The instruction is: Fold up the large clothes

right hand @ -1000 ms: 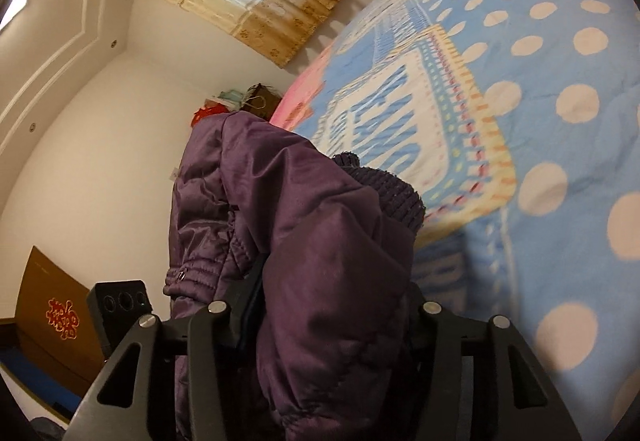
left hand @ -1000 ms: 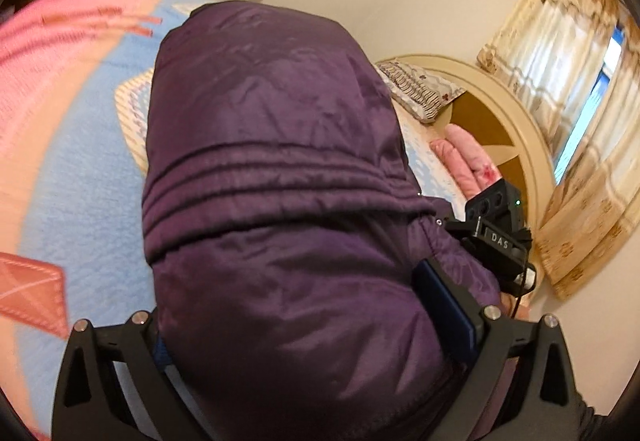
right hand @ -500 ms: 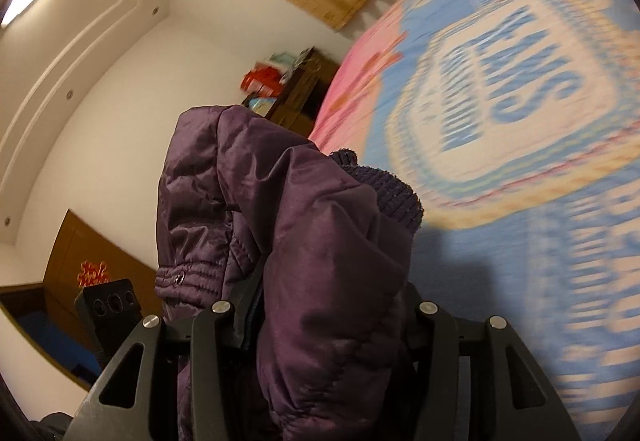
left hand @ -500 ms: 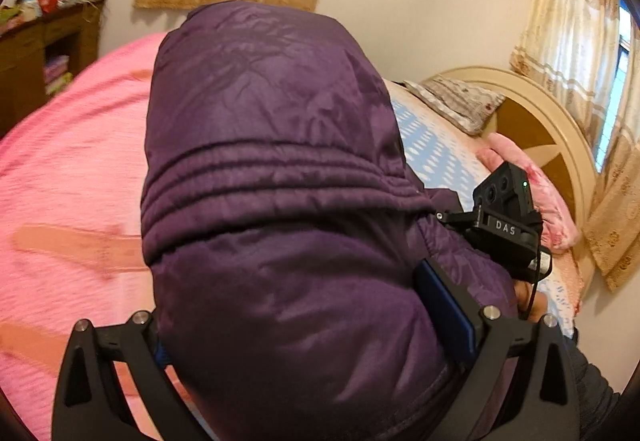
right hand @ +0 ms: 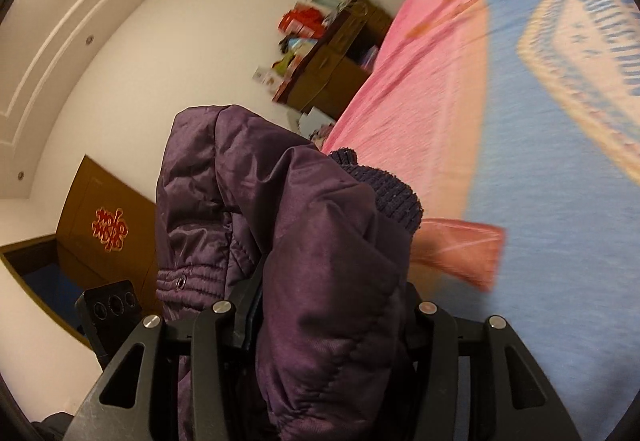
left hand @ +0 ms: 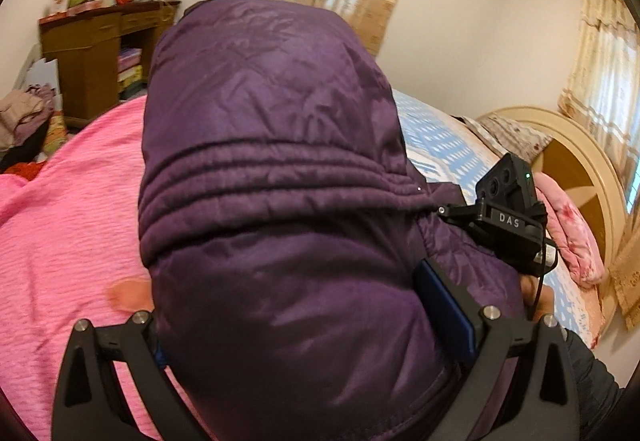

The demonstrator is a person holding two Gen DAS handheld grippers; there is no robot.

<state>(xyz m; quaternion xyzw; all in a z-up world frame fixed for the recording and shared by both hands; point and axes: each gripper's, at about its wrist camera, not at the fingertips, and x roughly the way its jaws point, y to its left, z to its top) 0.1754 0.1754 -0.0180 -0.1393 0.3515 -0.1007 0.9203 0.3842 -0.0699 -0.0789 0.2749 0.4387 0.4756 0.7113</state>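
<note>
- One purple padded jacket, two grippers, one bed, one wooden desk and two curtained windows are countable across the two views.
- Left gripper: its jaws are clamped on a thick bundle of the jacket, which bulges up and forward from between the fingers and fills the middle of the left wrist view.
- Right gripper: its jaws are clamped on another fold of the same jacket, whose ribbed knit cuff projects beyond the fingers.
- The jacket hangs between the two grippers, held above the bed cover, pink at one end and blue at the other.
- The other gripper's camera block shows to the right of the jacket in the left wrist view.
- Hidden or unclear: both sets of fingertips are buried in fabric; the jacket's lower part is cut off by the frame; the bed cover in the right wrist view is motion-blurred, so its lettering is not legible.
</note>
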